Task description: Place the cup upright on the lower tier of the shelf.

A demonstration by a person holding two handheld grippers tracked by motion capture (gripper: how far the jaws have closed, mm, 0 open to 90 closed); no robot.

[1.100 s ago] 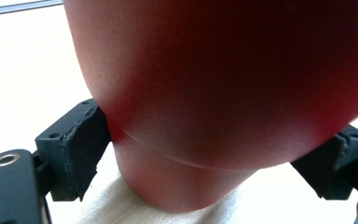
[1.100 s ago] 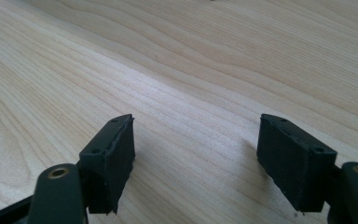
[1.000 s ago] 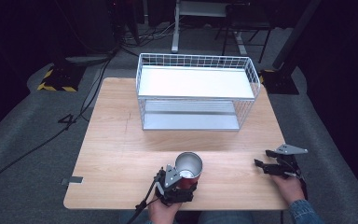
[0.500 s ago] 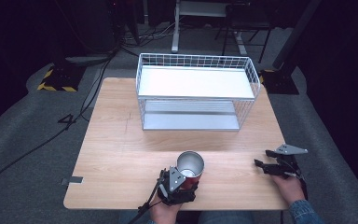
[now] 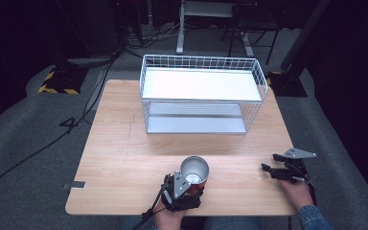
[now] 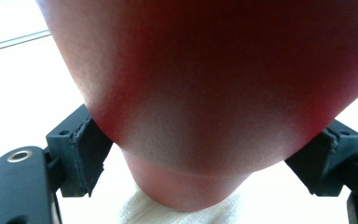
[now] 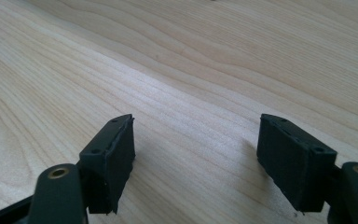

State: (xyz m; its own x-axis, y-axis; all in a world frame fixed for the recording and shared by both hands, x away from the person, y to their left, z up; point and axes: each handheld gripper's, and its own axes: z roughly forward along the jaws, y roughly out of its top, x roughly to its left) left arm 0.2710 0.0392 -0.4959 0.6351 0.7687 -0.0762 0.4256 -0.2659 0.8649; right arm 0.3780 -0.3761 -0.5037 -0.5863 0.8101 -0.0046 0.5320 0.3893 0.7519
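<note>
A red cup (image 5: 195, 171) with a shiny metal inside stands upright near the table's front edge, its mouth facing up. My left gripper (image 5: 190, 186) is shut on it from the person's side. In the left gripper view the red cup (image 6: 214, 93) looms large between the two black pads (image 6: 86, 149), which press on its lower wall, and its base sits at or just above the wood. My right gripper (image 5: 270, 163) rests low at the table's right front, open, and in the right gripper view nothing but bare wood lies between its jaws (image 7: 196, 144).
A white wire rack (image 5: 146, 81) with two flat shelves stands at the back middle of the wooden table (image 5: 120, 143). Dark floor with cables and a chair base surrounds the table.
The left gripper and the red cup have edged slightly away from the front edge. The right gripper has not moved.
</note>
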